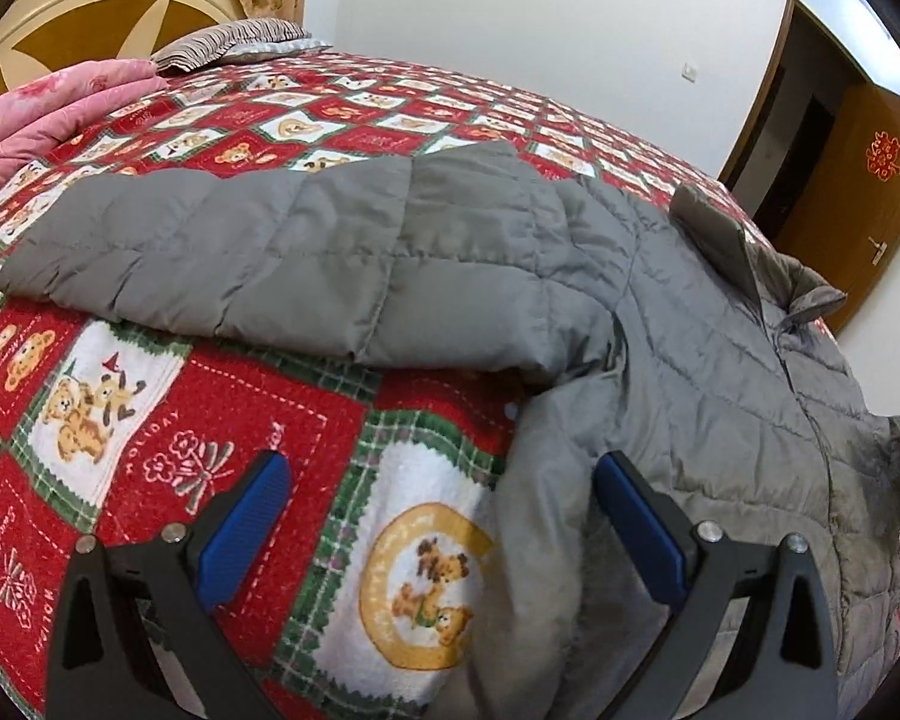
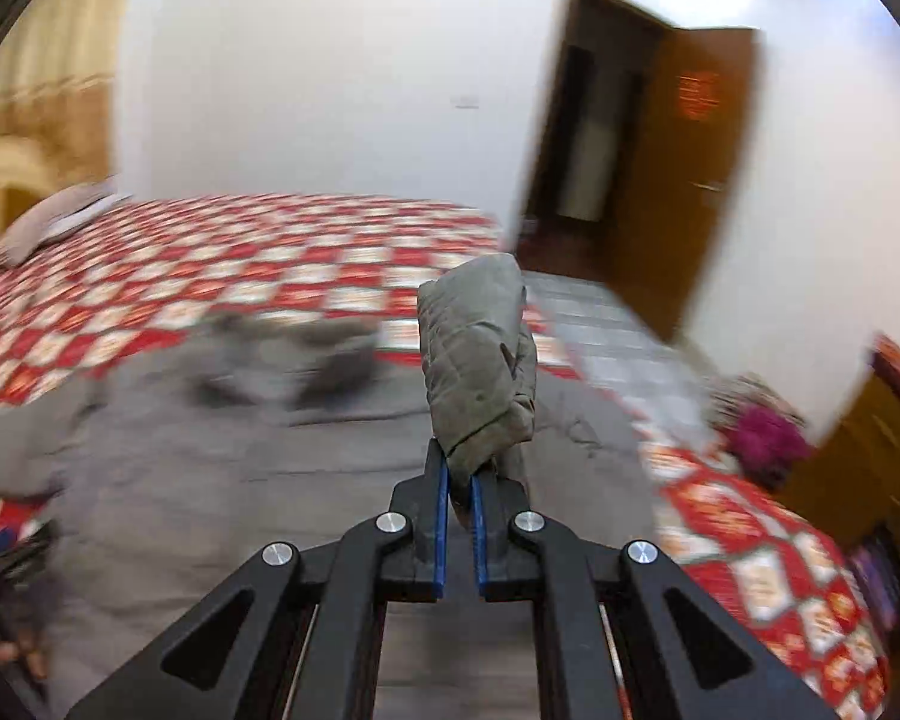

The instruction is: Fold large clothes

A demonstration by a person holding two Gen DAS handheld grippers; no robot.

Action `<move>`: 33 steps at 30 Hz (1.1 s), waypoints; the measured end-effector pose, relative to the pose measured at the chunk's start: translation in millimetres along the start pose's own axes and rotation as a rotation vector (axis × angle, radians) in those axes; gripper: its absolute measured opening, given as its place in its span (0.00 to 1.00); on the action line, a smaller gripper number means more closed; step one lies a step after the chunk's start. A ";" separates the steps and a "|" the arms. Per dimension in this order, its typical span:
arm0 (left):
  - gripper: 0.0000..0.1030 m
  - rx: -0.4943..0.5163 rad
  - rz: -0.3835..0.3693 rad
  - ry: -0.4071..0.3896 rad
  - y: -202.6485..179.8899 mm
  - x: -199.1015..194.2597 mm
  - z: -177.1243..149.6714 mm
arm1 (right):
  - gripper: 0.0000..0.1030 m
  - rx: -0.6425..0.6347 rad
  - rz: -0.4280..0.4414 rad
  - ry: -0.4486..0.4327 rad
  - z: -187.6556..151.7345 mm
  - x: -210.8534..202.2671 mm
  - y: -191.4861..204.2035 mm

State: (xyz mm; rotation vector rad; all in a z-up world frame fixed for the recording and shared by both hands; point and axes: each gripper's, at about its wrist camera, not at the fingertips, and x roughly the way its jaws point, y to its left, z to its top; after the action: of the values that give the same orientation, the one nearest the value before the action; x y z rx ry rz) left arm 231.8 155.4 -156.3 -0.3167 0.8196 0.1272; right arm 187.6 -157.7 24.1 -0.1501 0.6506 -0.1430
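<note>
While the grey puffer jacket (image 1: 570, 276) lies spread across the red teddy-bear quilt (image 1: 222, 408) on the bed, the left gripper (image 1: 438, 480) hangs wide open and empty over its hem, and the right gripper (image 2: 461, 480) is clamped tight on a lifted sleeve end (image 2: 480, 354).

Right-wrist view smears the bedspread (image 2: 222, 276); grey jacket (image 1: 720, 372) runs off the left-wrist frame's right edge.
</note>
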 end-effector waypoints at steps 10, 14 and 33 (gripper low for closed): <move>1.00 -0.014 -0.028 -0.013 6.5 -1.3 0.1 | 0.06 0.006 0.361 0.127 -23.5 84.0 144.2; 1.00 -0.010 -0.028 -0.010 7.0 0.0 0.6 | 0.47 0.043 0.535 0.179 -27.5 111.0 160.1; 1.00 0.229 0.011 -0.108 -93.6 -36.1 55.4 | 0.26 0.374 0.053 0.137 -44.0 128.5 -73.6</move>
State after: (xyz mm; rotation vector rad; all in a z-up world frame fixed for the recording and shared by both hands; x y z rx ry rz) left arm 267.7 85.3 -73.1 -0.0888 0.7212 0.0593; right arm 255.5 -256.9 -72.8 0.2386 0.7523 -0.2221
